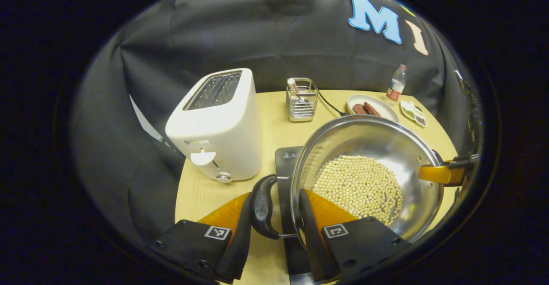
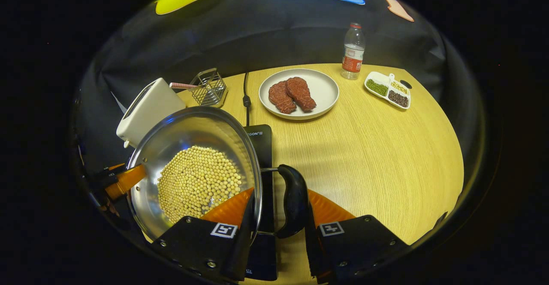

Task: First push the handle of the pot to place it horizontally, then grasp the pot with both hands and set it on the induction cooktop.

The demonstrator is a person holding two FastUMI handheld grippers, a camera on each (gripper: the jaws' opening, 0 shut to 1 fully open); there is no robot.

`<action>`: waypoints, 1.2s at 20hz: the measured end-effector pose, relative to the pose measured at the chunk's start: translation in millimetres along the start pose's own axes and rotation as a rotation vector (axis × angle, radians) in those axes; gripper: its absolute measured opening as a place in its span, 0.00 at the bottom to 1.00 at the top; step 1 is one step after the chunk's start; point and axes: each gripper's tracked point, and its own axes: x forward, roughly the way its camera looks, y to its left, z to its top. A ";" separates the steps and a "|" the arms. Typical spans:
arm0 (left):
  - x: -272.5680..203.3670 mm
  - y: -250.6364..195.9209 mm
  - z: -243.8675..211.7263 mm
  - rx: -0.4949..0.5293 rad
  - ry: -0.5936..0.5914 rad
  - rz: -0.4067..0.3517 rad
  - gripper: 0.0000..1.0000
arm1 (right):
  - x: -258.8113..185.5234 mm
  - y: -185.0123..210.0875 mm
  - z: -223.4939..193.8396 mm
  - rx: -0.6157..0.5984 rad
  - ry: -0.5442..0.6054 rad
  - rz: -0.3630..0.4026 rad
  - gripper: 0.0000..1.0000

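The pot (image 1: 369,173) is shiny steel with two black loop handles, its bottom covered by pale soybeans (image 2: 197,182). It sits over the black induction cooktop (image 2: 259,141) on the wooden table (image 2: 377,156). The left gripper (image 1: 274,210) and the right gripper (image 2: 279,208) each clench one handle and the rim between their fingers

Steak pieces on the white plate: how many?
2: steak pieces lie side by side on the plate, touching, behind the cooktop in the right gripper view.
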 end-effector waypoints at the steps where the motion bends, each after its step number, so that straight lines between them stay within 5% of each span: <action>1: -0.8 -0.2 -0.5 -0.010 0.003 0.002 0.64 | 0.1 0.4 -0.5 -0.002 -0.003 -0.002 0.55; 5: -3.4 2.0 -0.8 -0.011 -0.013 0.002 0.62 | 0.2 0.6 1.2 0.005 -0.019 0.004 0.50; 7: -6.0 3.7 1.8 -0.021 -0.028 0.014 0.72 | -0.2 0.5 2.7 -0.002 -0.031 0.011 0.56; 10: -17.5 7.5 21.7 -0.060 -0.105 0.026 0.74 | -6.6 -0.5 11.4 -0.029 -0.070 0.022 0.55; 11: -24.2 6.8 26.8 -0.087 -0.120 0.020 0.78 | -14.7 -2.2 19.1 -0.051 -0.105 0.022 0.67; 14: -51.5 1.1 43.1 -0.127 -0.186 0.020 0.80 | -39.1 -2.8 39.0 -0.107 -0.196 0.043 0.82; 20: -124.2 -54.1 95.9 -0.165 -0.383 0.017 0.93 | -103.0 -22.4 67.4 -0.150 -0.371 0.072 0.96; 24: -181.3 -117.7 130.5 -0.183 -0.537 0.011 0.97 | -164.7 -57.8 100.2 -0.121 -0.540 0.062 0.97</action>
